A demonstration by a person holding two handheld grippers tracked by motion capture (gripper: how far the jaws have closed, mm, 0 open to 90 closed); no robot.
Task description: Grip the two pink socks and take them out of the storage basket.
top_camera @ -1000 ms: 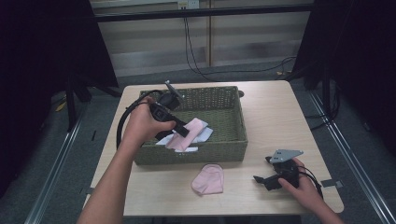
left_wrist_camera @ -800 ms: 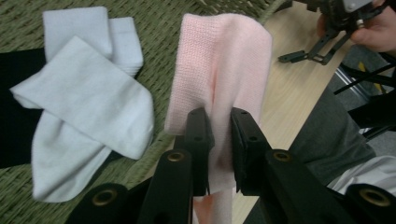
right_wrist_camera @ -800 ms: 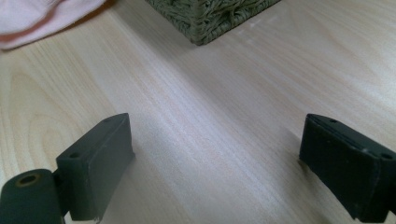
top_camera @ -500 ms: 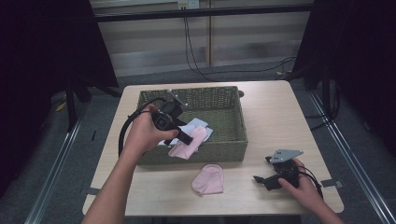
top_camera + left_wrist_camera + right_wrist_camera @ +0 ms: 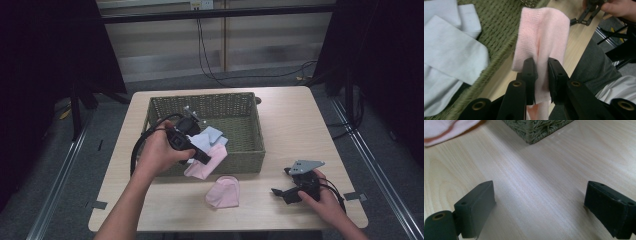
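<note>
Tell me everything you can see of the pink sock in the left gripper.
The pink sock is a soft, fine-knit fabric piece, folded lengthwise with a crease down its middle. The left gripper pinches its lower part between the jaws, and it hangs draped over the near wall of the woven basket, its free end outside above the wooden table.

Light wood table (image 5: 300,125) with rounded corners, standing on grey carpet floor (image 5: 80,165). Metal floor rails (image 5: 55,200) run along both sides of the table. Far wall has pale horizontal panels (image 5: 165,45); black cables (image 5: 210,55) hang down it to the floor. Dark curtains (image 5: 40,65) left and right, black stand legs (image 5: 75,107) at left. Even overhead light, dim edges
</note>
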